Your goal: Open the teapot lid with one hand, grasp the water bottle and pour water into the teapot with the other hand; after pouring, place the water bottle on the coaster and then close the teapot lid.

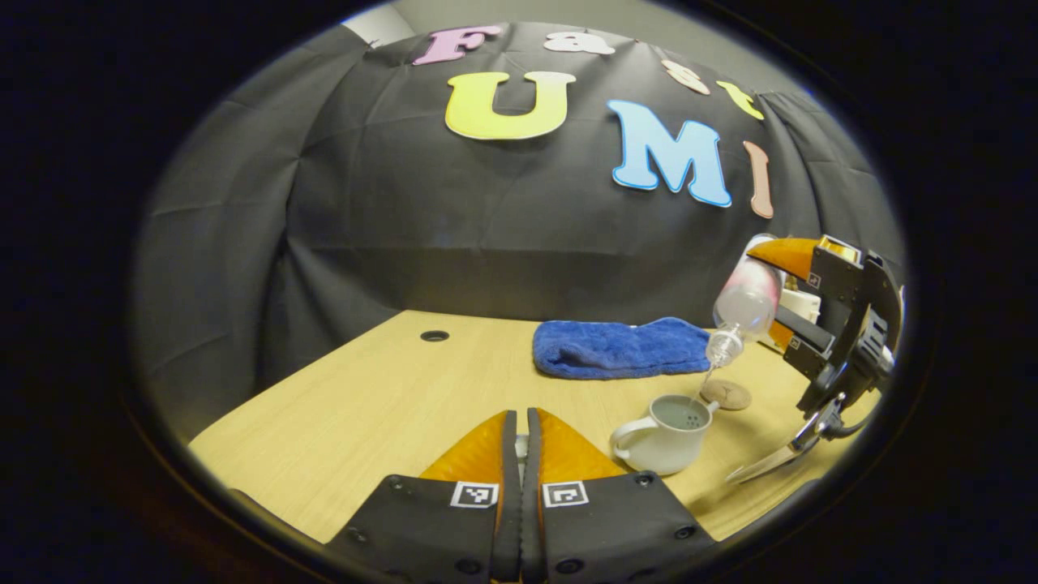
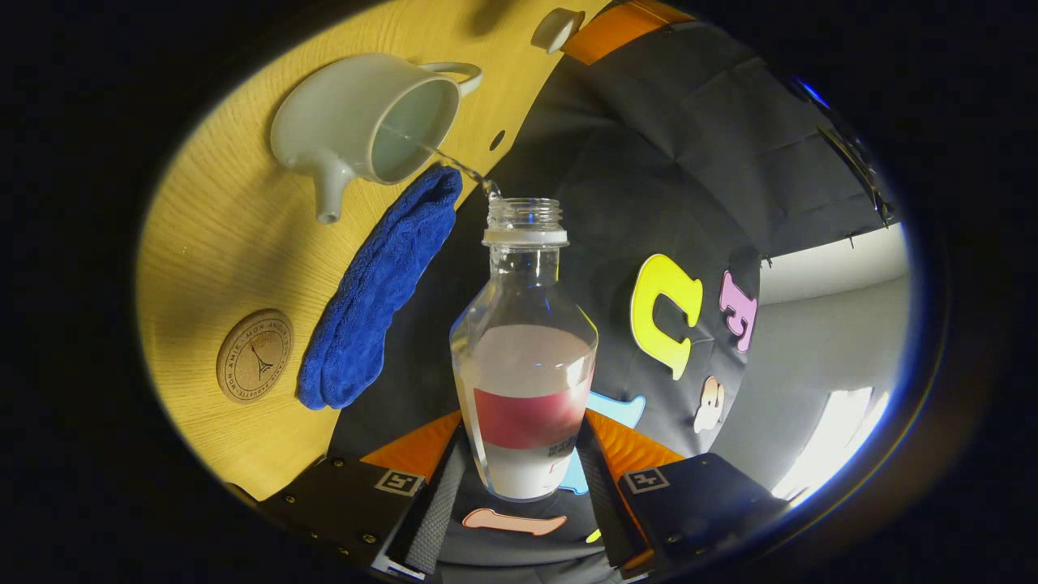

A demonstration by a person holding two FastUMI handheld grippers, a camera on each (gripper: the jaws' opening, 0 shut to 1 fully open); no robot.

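Left gripper [image 1: 519, 442]: nearest the lens in the left gripper view, fingers pressed together, whether on anything cannot be told. Pale wooden bench [image 1: 381, 389] with a round cable hole [image 1: 435, 335], backed by a black cloth wall. Folded blue terry towel [image 1: 620, 347] at the rear. White ceramic teapot [image 1: 666, 434], lid off, right of the left gripper. Round cork coaster [image 1: 727, 394] just behind the teapot. Clear plastic water bottle [image 2: 525, 357], tilted neck-down above the teapot, a thin stream falling in. Right gripper [image 2: 525, 470]: clamped on the bottle's labelled body.
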